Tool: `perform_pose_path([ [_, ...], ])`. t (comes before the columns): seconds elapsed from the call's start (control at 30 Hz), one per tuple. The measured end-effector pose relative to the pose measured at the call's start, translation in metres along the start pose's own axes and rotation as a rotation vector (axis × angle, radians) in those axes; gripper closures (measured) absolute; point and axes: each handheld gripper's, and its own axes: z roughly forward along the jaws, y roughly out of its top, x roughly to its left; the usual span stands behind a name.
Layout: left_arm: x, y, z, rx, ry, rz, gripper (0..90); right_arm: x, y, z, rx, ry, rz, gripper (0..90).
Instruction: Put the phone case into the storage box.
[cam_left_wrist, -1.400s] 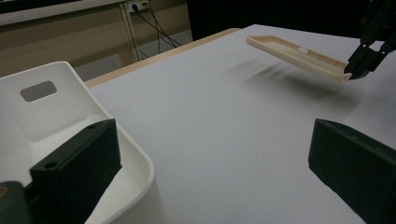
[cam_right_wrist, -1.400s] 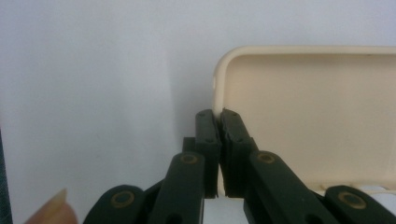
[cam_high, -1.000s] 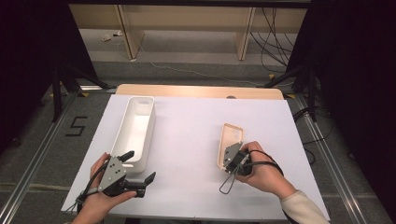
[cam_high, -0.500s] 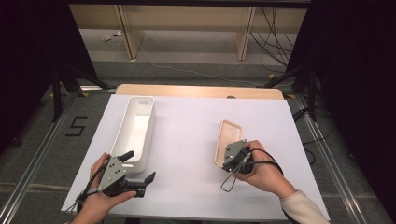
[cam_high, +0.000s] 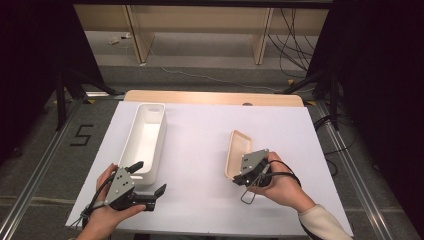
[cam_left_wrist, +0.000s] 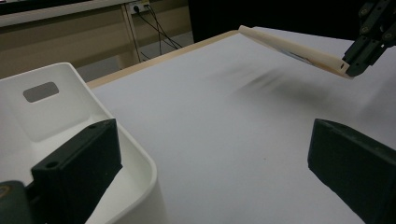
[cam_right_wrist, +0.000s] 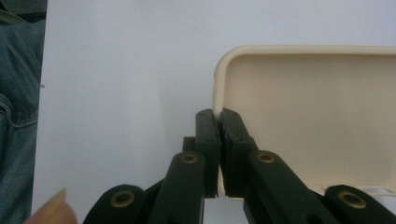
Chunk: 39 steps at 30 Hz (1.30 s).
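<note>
At the near edge of the white table (cam_high: 210, 125), at about 7 o'clock in the high view, the left gripper (cam_high: 149, 186) is held with its jaws spread wide and nothing between them. One jaw is seen over the near end of the long white box (cam_high: 146, 140), and the other is out over the bare table. At about 5 o'clock, the right gripper (cam_high: 239, 176) is held in a hand (cam_high: 281, 184). Its jaws are pinched tight on the rim of the cream lid (cam_high: 236, 152), at its near corner. The lid is lifted off the table and tilted. The box lies toward 11 o'clock, well apart from the lid. Farther off, at 12 o'clock, a wooden strip (cam_high: 210, 97) is seen along the far edge.
</note>
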Motion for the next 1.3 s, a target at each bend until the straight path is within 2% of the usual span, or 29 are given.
perform_pose_path([
  [0.4, 0.0, 0.0, 0.0, -0.002, 0.001, -0.006, 2.6, 0.0, -0.003, 0.0, -0.139, 0.025, 0.036, 88.1],
  [0.53, 0.001, 0.0, 0.0, -0.003, 0.002, -0.009, 2.7, 0.0, -0.004, 0.003, -0.156, 0.065, 0.036, 88.0],
  [0.63, 0.0, 0.0, 0.0, -0.003, 0.003, -0.009, 2.7, 0.002, -0.003, 0.005, -0.168, 0.074, 0.031, 88.1],
  [1.03, 0.001, 0.0, 0.0, -0.002, 0.002, -0.01, 2.9, 0.005, -0.001, 0.008, -0.241, 0.081, 0.011, 88.1],
  [1.3, 0.002, 0.001, 0.001, 0.001, 0.002, -0.037, 3.5, 0.007, 0.001, 0.01, -0.28, 0.082, 0.009, 88.1],
])
